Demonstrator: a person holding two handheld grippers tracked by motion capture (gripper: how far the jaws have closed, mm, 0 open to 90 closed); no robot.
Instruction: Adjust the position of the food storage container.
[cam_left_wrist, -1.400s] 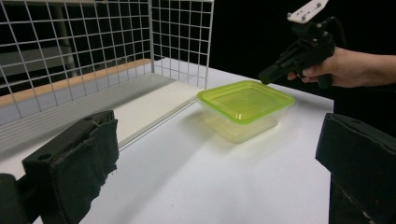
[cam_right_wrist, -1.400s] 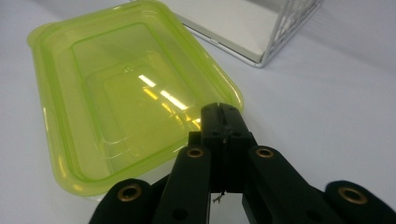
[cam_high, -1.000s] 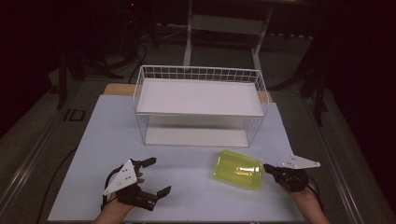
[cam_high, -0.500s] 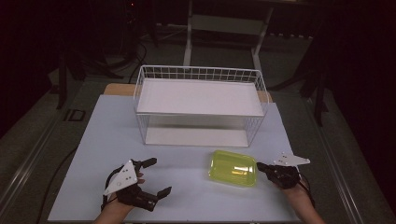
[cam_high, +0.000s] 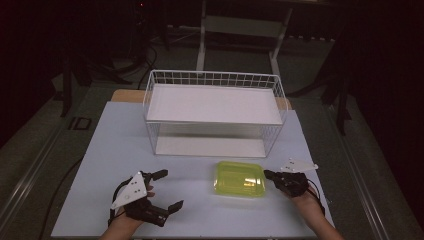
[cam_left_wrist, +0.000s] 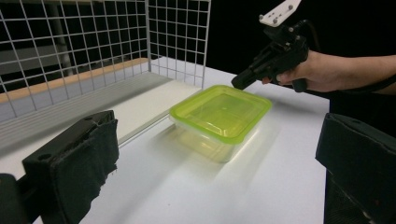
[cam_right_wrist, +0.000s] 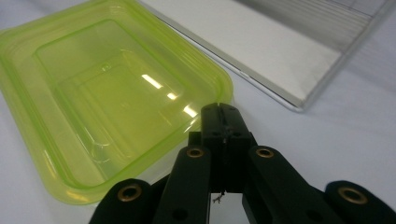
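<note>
A yellow-green lidded plastic container (cam_high: 240, 178) lies flat on the white table, in front of the wire basket. My right gripper (cam_high: 268, 174) is shut with nothing between its jaws, and its tip is against the container's right rim. The right gripper view has the closed tip (cam_right_wrist: 219, 109) at the edge of the container (cam_right_wrist: 102, 93). My left gripper (cam_high: 170, 190) rests open near the front left of the table, well apart from the container. In the left gripper view its pads (cam_left_wrist: 79, 158) frame the container (cam_left_wrist: 222, 116) and the right gripper (cam_left_wrist: 240, 81) beyond it.
A white wire basket (cam_high: 212, 107) with a white shelf board and an open front stands at the back of the table (cam_high: 100, 150). Its white floor panel (cam_right_wrist: 261, 42) lies just beyond the container. Dark floor and stand legs surround the table.
My right gripper has moved left, and the container has slid left with it and squared up. The left gripper has stayed where it was.
</note>
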